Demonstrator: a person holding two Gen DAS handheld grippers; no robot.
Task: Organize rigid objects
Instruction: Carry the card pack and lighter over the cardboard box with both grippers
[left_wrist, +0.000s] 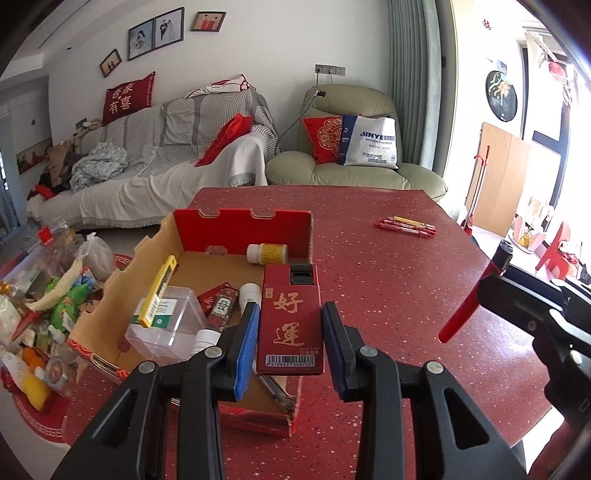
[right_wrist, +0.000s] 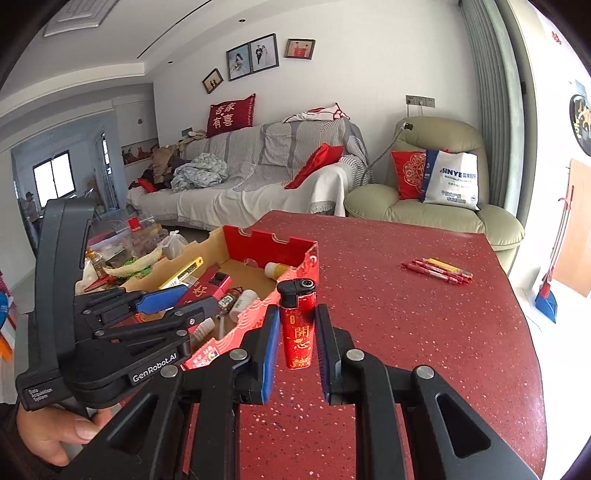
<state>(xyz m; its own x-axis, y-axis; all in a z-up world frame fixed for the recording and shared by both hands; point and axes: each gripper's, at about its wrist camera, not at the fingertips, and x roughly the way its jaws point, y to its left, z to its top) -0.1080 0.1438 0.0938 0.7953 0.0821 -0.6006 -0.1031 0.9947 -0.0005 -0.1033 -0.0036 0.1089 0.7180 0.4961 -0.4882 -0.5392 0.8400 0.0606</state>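
My left gripper (left_wrist: 290, 332) is over the right end of an open cardboard box (left_wrist: 242, 221). A flat red lighter with gold characters (left_wrist: 291, 325) lies between its blue pads; the left pad touches it, a small gap shows at the right pad. In the right wrist view this gripper (right_wrist: 177, 301) reaches into the box (right_wrist: 273, 240) around the same lighter (right_wrist: 207, 286). My right gripper (right_wrist: 297, 336) holds a slim red lighter (right_wrist: 297, 325) upright between its pads, above the red table beside the box. The box holds bottles (left_wrist: 267, 253), a yellow cutter (left_wrist: 162, 286) and a clear case (left_wrist: 166, 325).
Several red and yellow pens (left_wrist: 406, 224) lie on the red speckled table (left_wrist: 388, 288) at the far right; they also show in the right wrist view (right_wrist: 437, 270). A cluttered heap of snacks and bags (left_wrist: 44, 306) sits left of the box. A sofa and armchair stand behind.
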